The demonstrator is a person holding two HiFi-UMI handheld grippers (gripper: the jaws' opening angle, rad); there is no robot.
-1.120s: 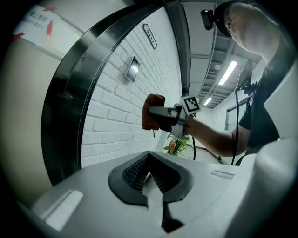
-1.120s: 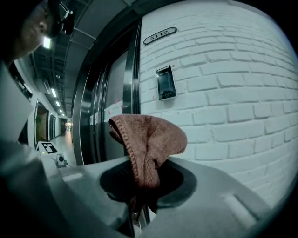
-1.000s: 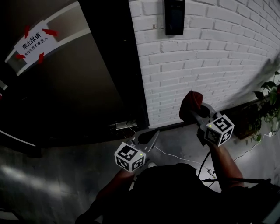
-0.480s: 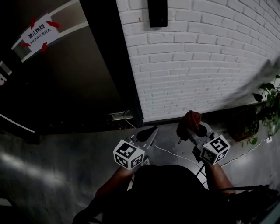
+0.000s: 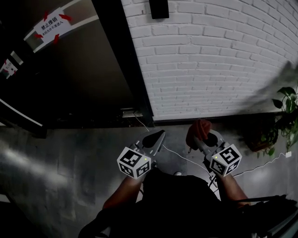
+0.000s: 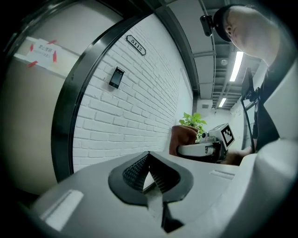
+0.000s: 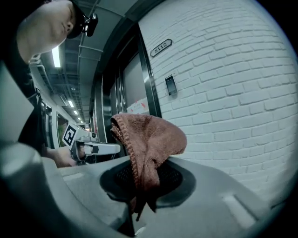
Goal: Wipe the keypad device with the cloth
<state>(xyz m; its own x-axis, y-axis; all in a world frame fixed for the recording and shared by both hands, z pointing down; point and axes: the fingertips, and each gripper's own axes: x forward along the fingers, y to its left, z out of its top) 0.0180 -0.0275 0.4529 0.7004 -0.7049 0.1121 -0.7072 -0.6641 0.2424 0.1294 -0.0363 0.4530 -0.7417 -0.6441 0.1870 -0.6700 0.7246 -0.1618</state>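
The dark keypad device [image 5: 159,8] hangs high on the white brick wall [image 5: 219,60], far above both grippers. It shows small in the left gripper view [image 6: 116,77] and in the right gripper view [image 7: 171,85]. My right gripper [image 5: 201,135] is held low over the floor, shut on a reddish-brown cloth [image 5: 200,127]. That cloth [image 7: 148,139] bunches up above the jaws of the right gripper [image 7: 146,174] and a tail hangs below them. My left gripper [image 5: 156,138] is beside it, its jaws [image 6: 149,167] shut with nothing between them.
A dark door [image 5: 84,74] with a red-and-white notice [image 5: 51,27] stands left of the brick wall. A potted plant [image 5: 286,116] is at the right. A white cable [image 5: 179,157] runs across the grey floor. A room number plate [image 6: 136,45] sits above the keypad.
Both grippers have dropped lower and away from the wall, the right one carrying the cloth down. The keypad has slid to the top edge of the head view.
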